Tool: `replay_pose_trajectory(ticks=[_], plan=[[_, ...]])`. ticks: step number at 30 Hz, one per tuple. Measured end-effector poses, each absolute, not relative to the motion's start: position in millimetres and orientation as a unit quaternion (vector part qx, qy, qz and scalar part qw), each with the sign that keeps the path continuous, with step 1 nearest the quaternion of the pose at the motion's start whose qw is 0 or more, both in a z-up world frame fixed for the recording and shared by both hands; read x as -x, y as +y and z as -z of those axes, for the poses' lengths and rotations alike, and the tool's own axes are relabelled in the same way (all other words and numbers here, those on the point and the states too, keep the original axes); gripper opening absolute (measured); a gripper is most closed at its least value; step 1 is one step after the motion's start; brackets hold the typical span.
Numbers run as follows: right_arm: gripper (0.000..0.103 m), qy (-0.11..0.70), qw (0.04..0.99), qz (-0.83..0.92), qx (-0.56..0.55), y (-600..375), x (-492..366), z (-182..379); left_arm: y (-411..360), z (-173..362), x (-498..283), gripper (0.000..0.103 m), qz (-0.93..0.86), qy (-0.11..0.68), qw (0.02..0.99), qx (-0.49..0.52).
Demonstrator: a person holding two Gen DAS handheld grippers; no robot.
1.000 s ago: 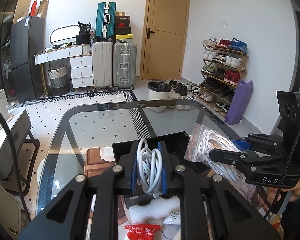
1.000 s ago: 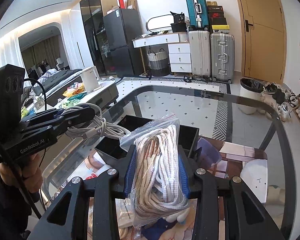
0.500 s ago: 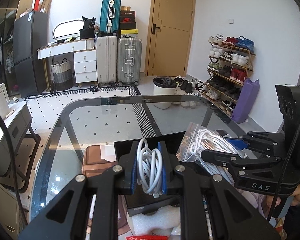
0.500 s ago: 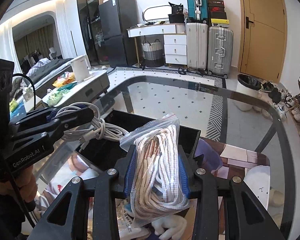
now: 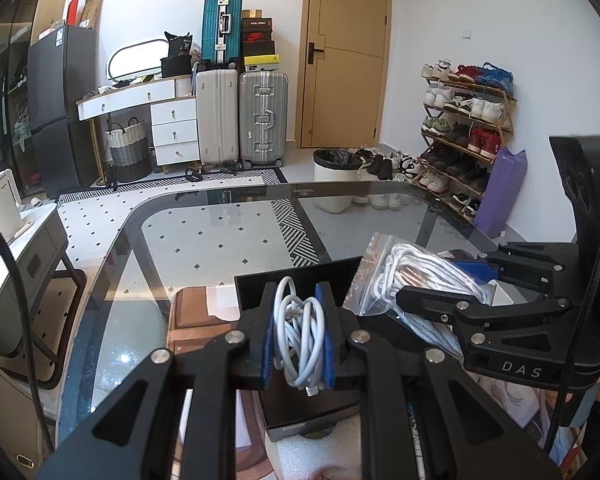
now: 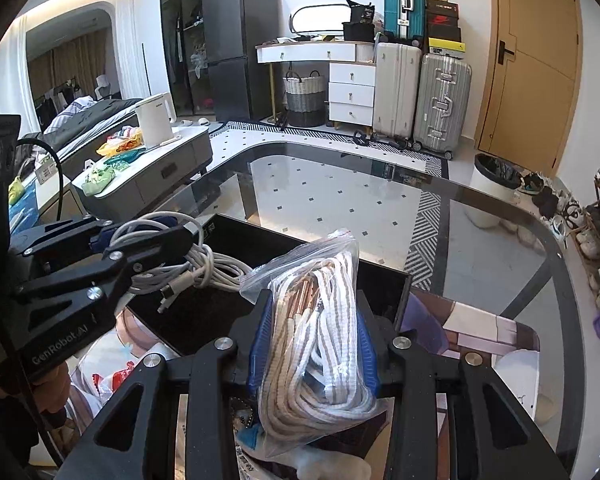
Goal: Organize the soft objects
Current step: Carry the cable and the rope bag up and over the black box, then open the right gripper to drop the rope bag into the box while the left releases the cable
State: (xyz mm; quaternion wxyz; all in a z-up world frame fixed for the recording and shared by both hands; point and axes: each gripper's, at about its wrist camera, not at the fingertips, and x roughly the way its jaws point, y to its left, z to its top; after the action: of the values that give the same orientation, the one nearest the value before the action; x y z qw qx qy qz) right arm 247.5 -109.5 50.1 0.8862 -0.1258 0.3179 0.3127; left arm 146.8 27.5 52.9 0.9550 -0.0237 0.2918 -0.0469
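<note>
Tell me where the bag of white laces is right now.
The bag of white laces is clamped in the right gripper, held above the black box on the glass table, right of the left gripper's white cable.

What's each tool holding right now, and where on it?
Left tool pinches the coiled white cable across the bundle's middle. Right tool clamps the clear bag of rope around its mid-section, through the plastic.

Ahead of you: white walls, tan door far centre, suitcases to its left, shoe rack right, diamond-dotted white floor.
</note>
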Motion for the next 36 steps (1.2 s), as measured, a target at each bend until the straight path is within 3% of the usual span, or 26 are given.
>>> replay_pose_trajectory(ticks=[36], plan=[[0.039,0.31,0.867,-0.347,0.179,-83.5,-257.5,-31.9,34.2,-31.1,-165.5,0.016,0.046,0.314,0.948,0.023]])
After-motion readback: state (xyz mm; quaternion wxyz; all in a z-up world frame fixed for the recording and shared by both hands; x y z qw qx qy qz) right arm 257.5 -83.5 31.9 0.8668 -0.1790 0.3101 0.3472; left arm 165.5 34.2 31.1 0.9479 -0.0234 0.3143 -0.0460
